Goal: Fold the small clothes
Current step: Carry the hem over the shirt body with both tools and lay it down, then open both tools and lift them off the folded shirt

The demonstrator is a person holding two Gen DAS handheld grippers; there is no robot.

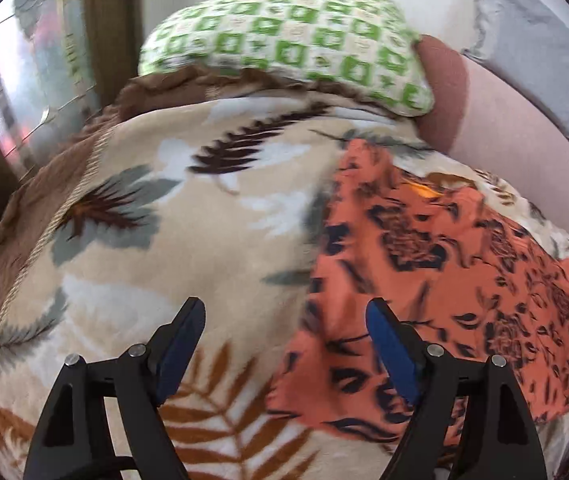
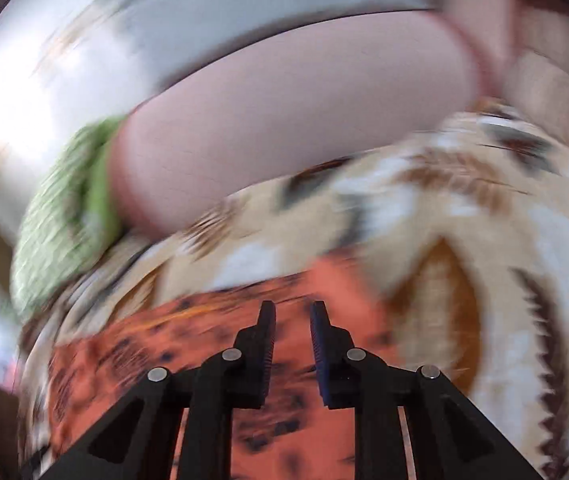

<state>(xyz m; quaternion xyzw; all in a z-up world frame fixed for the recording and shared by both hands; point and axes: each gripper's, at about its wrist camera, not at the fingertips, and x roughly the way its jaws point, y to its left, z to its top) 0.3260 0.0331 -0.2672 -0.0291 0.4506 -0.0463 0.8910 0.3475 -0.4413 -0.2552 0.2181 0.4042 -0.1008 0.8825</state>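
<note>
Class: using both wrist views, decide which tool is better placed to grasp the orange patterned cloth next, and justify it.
Probably the right tool: it hovers directly over the orange cloth, fingers slightly parted. The left tool is open, mostly above the leaf-print blanket beside it.

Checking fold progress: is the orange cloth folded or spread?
Spread: the orange cloth lies flat on the blanket; no fold line shows.

Both wrist views over orange garment (image 1: pixel 436 264)
</note>
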